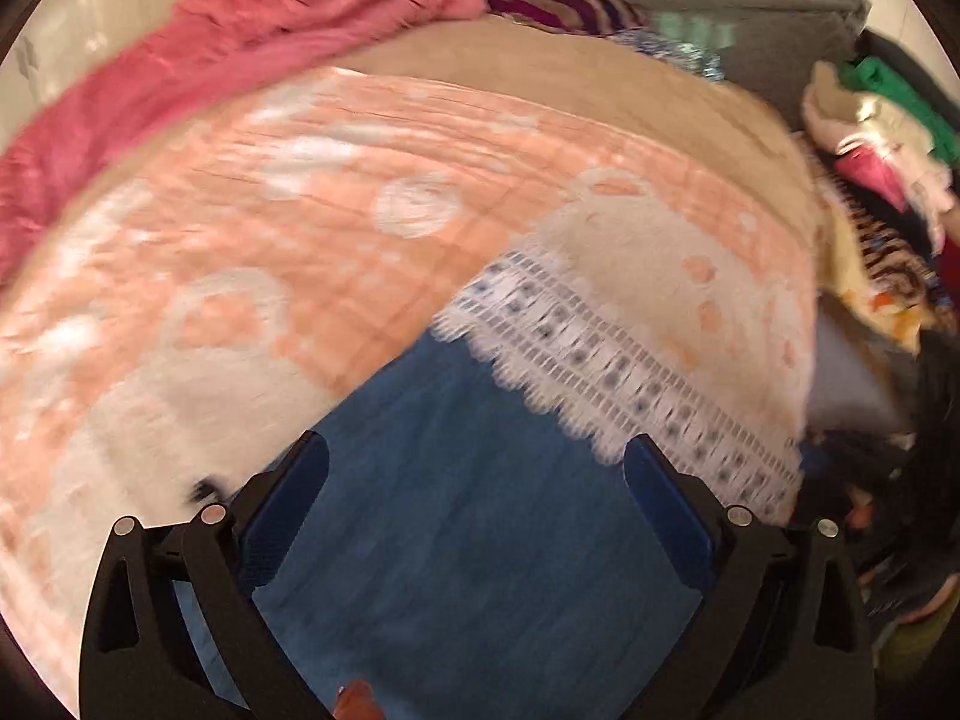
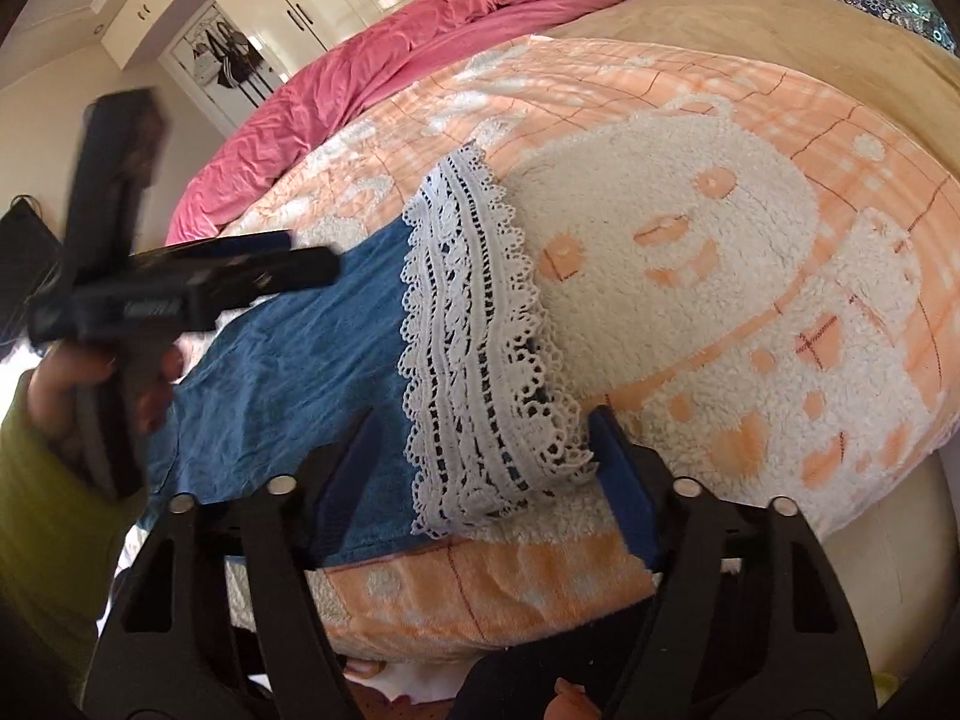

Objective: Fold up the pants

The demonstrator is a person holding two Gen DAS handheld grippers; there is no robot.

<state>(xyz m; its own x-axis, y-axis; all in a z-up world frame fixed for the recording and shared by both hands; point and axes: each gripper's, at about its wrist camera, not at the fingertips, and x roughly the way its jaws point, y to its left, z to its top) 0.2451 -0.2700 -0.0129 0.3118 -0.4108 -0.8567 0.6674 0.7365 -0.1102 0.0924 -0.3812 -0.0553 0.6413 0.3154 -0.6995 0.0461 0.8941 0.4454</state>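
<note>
open peach blanket (image 2: 690,120) beyond the pants (image 2: 288,372), pink duvet (image 2: 372,72) bunched along far edge (clothes pile (image 1: 876,138) crowding right)

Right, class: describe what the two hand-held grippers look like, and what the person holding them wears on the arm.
Each hand-held gripper, left and right, has black plastic linkage arms with silver pivot pins and two fingers faced with blue pads. The left one's black body carries small pale lettering, unreadable. The sleeve is olive green.

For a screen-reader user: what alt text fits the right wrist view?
Blue pants with a white lace hem lie on a peach-and-cream blanket, between the open right gripper. The left gripper hovers at left.
</note>
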